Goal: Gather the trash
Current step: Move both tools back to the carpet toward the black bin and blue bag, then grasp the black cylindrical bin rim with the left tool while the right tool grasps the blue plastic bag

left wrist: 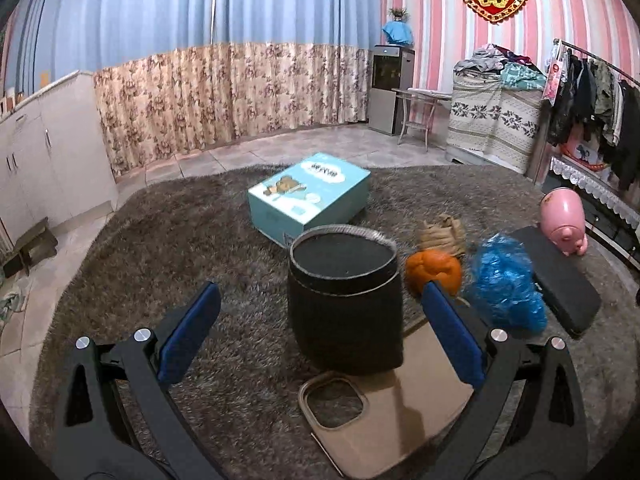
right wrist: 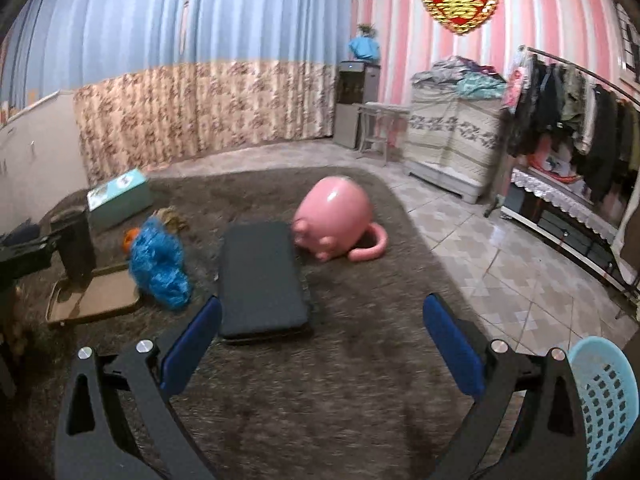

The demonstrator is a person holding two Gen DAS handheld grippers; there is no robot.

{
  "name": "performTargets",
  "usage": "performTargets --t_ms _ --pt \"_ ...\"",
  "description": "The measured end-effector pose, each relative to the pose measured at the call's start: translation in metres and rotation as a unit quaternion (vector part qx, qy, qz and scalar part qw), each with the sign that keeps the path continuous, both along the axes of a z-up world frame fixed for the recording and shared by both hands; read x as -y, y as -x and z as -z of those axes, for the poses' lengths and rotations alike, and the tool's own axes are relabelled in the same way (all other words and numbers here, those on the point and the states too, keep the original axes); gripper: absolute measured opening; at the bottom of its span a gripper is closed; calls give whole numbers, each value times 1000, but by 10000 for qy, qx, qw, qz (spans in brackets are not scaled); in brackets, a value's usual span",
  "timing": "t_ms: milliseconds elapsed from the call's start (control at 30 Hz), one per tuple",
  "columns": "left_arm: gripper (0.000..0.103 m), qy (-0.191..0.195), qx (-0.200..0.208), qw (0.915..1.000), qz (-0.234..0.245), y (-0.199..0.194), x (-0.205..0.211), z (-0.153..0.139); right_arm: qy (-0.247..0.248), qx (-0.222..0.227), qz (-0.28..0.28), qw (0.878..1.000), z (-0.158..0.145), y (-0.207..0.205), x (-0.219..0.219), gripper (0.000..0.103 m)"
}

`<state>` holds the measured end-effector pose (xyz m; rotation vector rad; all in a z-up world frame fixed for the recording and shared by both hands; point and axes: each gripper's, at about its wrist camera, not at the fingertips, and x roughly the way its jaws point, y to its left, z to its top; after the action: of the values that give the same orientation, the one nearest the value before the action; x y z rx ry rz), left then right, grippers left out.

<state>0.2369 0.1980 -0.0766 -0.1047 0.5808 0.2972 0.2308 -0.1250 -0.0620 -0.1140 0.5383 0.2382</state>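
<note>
Above rug, both grippers' fingers spread wide, holding nothing

A lived-in home: shaggy brown rug underfoot, floral curtains far left, a loaded clothes rack far right, striped pink wallpaper.

Shaggy, matt pile on the carpet — and on it, beside the matt felt-like bin: crinkled glossy blue plastic bag, smooth brown cardboard, glossy pink pig.
</note>
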Motion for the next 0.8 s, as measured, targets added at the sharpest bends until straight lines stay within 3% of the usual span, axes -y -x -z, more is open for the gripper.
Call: performTargets --t_ms 167,300,367,600,800 --pt "93 105 -130 9998 126 -8 -1 9 30 -136 -155 9998 7 -9 -21 98" --pt "71 169 -174 9993 296 -10 1 14 12 -263 -340 9991 15 -18 -43 98" --pt "66 208 -161 9990 348 -9 0 14 15 -299 -416 9987 17 -21 -54 98" --pt "64 302 -35 9991 285 3 -3 8 -59 -517 -749 9958 24 -33 -93 98" --pt "64 121 -90 9996 234 21 -4 -1 30 -507 -1200 9915 26 -40 -131 97"
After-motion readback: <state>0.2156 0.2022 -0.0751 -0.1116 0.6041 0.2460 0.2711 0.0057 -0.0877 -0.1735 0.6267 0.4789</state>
